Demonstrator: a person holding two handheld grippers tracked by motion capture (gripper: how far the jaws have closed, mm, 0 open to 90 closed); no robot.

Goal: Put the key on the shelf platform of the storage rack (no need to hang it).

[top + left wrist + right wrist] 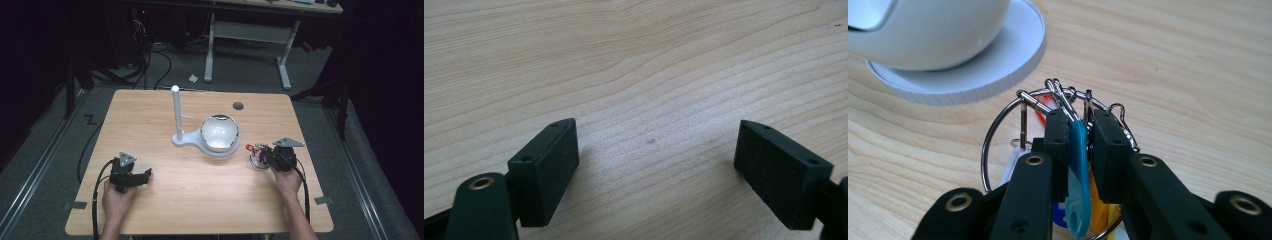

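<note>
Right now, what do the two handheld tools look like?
Both are black. The left tool and right tool each carry a grey three-cornered plate on top and trail a black cable. The jaws are flat rectangular blocks with small screw holes; brass-ringed pivots show behind them.

Teal key tag [1078, 165]; white stand [186, 139]; woodgrain table [150, 110].

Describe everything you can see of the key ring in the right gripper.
The key ring is a thin, shiny metal loop carrying several coloured plastic tags, the teal tag foremost, with red, yellow, blue and white pieces behind, plus small wire clips at its top. The right gripper is shut on the bunch, its pads pressing the teal tag. In the high view the bunch sits at the table's right side, near the white stand. Whether it rests on the wood is unclear.
</note>
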